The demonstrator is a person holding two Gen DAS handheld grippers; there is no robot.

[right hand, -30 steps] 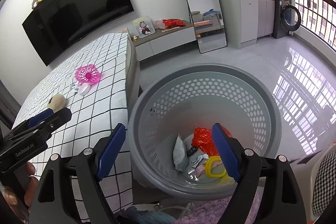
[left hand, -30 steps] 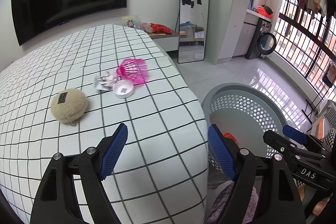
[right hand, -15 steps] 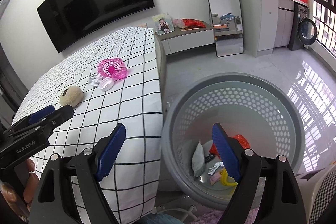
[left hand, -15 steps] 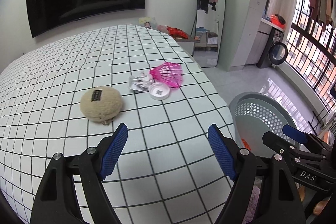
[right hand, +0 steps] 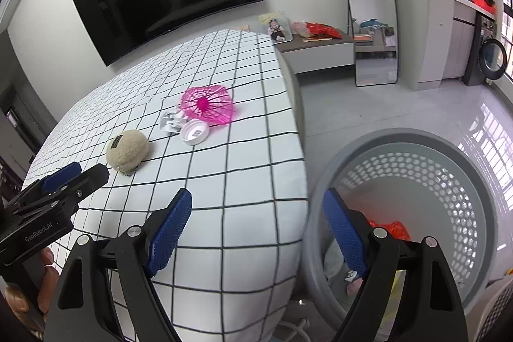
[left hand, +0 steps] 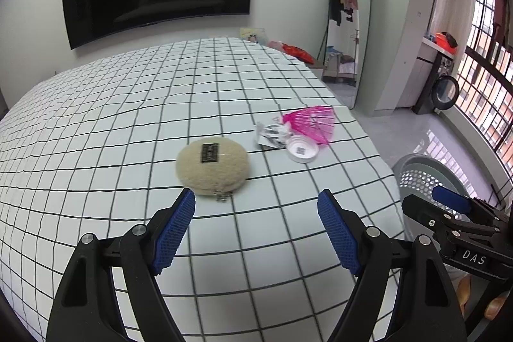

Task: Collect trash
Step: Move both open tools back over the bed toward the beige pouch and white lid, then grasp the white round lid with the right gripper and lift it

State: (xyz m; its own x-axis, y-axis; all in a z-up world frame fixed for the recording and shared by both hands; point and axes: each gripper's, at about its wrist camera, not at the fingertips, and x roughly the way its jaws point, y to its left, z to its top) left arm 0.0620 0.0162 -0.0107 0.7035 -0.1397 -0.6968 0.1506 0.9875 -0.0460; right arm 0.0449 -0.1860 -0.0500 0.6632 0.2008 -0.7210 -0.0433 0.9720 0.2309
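- Left wrist view: the checked bed (left hand: 128, 124) is spread wide, and a fresh pick-up is judged to be the step in hand.
- The grey basket (right hand: 449, 169) is seen beside the bed's edge, some trash already inside; its contents are half hidden behind a finger.
- The left gripper (left hand: 256, 229) is held wide apart and empty, short of the beige pouch (left hand: 212, 167).
- The right gripper (right hand: 256, 233) is likewise spread, holding nothing.
- Further off, the pink mesh piece (left hand: 312, 124), white lid (left hand: 302, 149) and crumpled wrapper (left hand: 271, 135) are clustered; a forward reach is called for.
- The pouch's label cannot be read.
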